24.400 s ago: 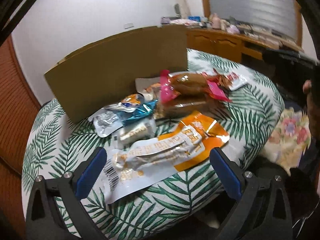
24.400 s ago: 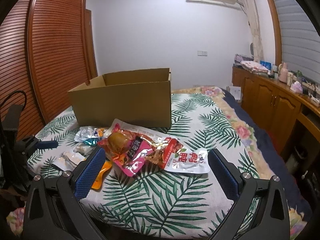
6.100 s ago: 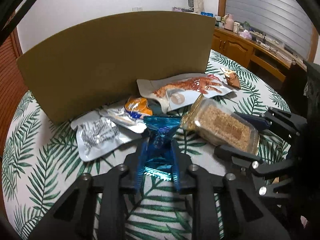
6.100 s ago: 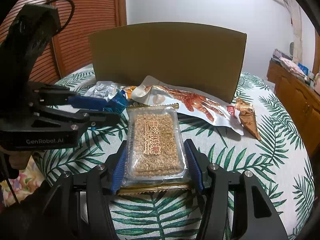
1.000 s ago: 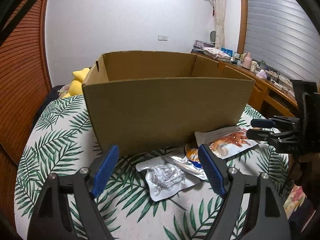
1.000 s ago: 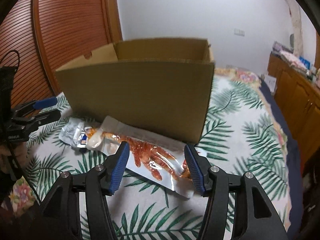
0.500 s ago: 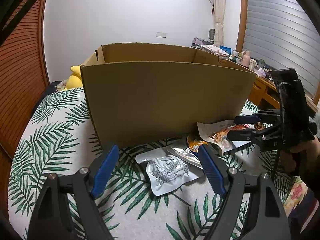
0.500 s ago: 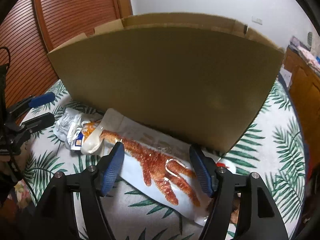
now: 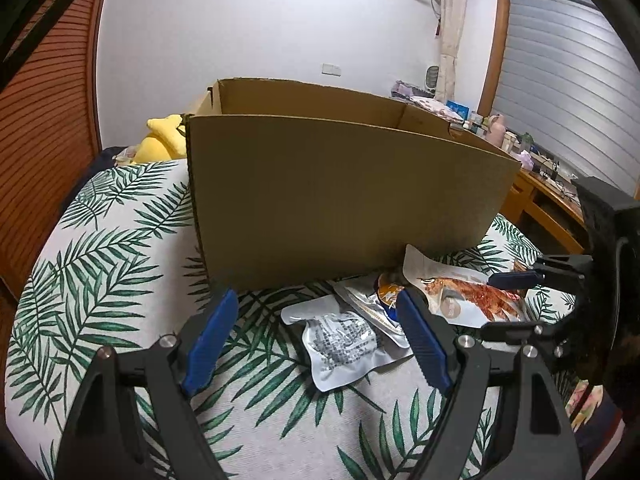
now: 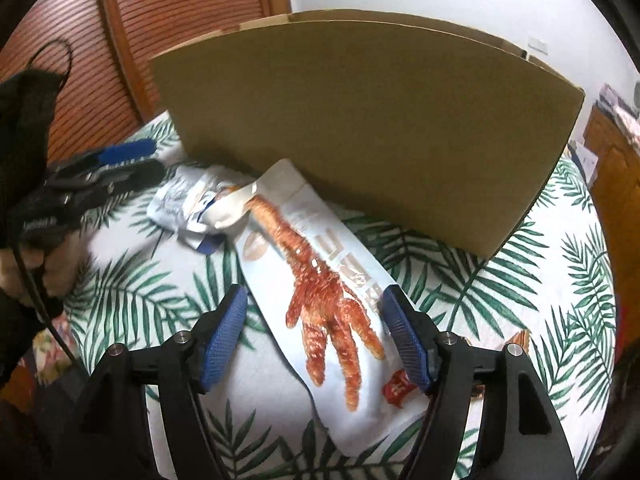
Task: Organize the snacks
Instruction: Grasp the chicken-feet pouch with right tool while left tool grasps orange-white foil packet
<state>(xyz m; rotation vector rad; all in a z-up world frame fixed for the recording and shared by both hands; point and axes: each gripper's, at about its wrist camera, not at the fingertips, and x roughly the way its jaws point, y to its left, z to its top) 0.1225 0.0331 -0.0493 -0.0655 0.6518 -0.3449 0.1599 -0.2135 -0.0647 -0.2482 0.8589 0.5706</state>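
An open cardboard box [image 9: 344,200] stands on the leaf-print bed; it also fills the back of the right wrist view [image 10: 368,120]. In front of it lie a silver foil pouch [image 9: 340,340], an orange-marked packet [image 9: 386,292] and a long white chicken-feet bag [image 10: 320,280], also seen in the left wrist view [image 9: 464,296]. My right gripper [image 10: 316,340] is open, its blue pads on either side of the white bag's near end. My left gripper [image 9: 316,336] is open and empty, just above the silver pouch. The box's inside is hidden.
A small brown snack [image 10: 520,338] lies at the right of the bed. A yellow plush toy [image 9: 160,140] sits behind the box. Wooden slatted doors [image 10: 180,32] stand to the left, a wooden counter [image 9: 548,200] to the right.
My right gripper has moved down and forward so that its open pads now straddle the white bag. My left gripper has edged closer to the silver pouch.
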